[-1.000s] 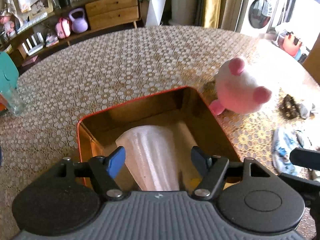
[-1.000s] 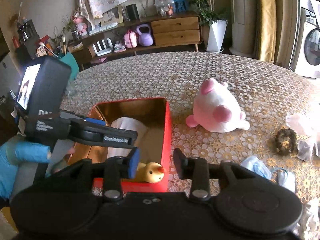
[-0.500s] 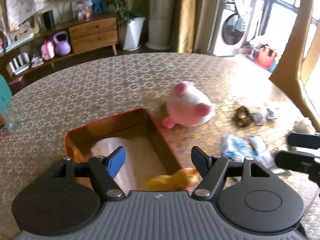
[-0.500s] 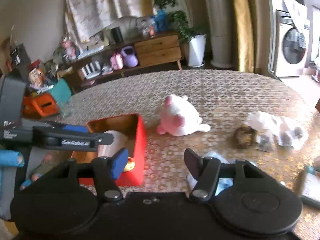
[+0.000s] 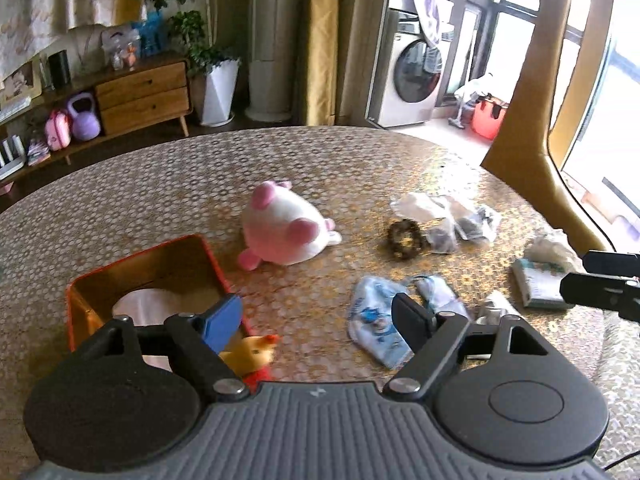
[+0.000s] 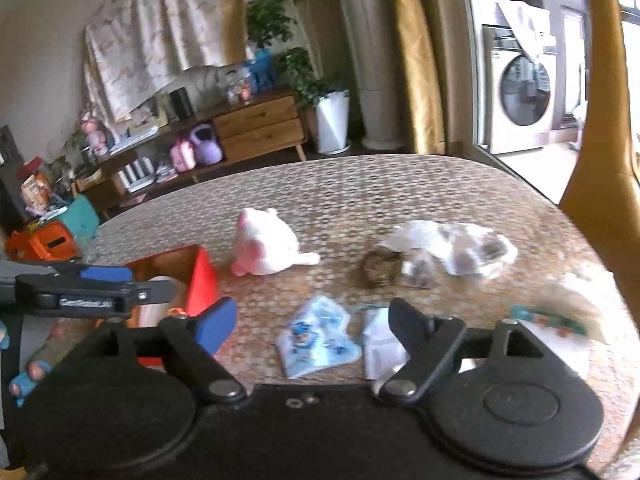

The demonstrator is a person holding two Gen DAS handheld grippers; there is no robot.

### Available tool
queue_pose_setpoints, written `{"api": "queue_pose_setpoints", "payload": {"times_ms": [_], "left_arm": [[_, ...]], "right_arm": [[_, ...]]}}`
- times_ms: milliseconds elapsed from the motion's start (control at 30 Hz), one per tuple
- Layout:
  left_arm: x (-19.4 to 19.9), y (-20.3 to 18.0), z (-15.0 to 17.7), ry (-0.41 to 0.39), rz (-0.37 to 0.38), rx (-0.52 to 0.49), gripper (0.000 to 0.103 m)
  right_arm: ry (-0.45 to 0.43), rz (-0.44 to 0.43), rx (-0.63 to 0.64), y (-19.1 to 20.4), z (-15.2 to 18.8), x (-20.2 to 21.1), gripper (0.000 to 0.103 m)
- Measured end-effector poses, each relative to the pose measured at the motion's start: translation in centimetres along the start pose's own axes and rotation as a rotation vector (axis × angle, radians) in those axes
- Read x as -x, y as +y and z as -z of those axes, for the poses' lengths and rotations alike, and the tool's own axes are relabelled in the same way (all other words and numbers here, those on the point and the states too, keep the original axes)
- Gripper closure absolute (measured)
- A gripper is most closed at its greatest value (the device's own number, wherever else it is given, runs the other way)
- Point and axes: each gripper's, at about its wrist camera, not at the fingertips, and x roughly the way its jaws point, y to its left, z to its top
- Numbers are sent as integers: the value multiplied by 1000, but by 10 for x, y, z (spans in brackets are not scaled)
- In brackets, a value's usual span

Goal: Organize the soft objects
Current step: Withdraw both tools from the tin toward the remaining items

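A red box (image 5: 80,292) sits on the table at the left and holds a white roll (image 5: 140,304) and a yellow duck (image 5: 252,354); the box also shows in the right wrist view (image 6: 204,280). A pink and white plush (image 5: 284,232) lies right of the box, also seen in the right wrist view (image 6: 264,246). A blue printed face mask (image 5: 374,326) lies in front, also in the right wrist view (image 6: 316,336). My left gripper (image 5: 316,320) is open and empty above the table beside the box. My right gripper (image 6: 312,320) is open and empty above the mask.
A dark scrunchie (image 5: 406,238), clear plastic bags (image 5: 448,216), a tissue pack (image 5: 540,284) and a white fluffy item (image 5: 554,246) lie at the right. A second folded mask (image 6: 382,344) lies by the blue one. A yellow chair (image 5: 532,128) stands beyond the table's right edge.
Both grippers have pulled up and back from the box and swung right. The view now takes in the masks and bags. Both stay open.
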Motion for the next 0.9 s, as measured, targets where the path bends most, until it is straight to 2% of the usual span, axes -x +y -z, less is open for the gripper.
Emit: {"api": "queue_pose_setpoints", "payload": {"times_ms": [267, 633, 767, 900], "left_arm": [[-11, -34, 3, 16, 24, -27, 21], [-43, -61, 4, 73, 78, -13, 14], [-63, -67, 6, 118, 69, 2, 14], [-88, -68, 7, 175, 56, 50, 14]], "right_arm": [[-21, 86, -82, -61, 5, 17, 6], [-10, 226, -186, -155, 4, 22, 2], [26, 213, -210, -168, 17, 8, 2], [81, 158, -154, -157, 29, -13, 2]]}}
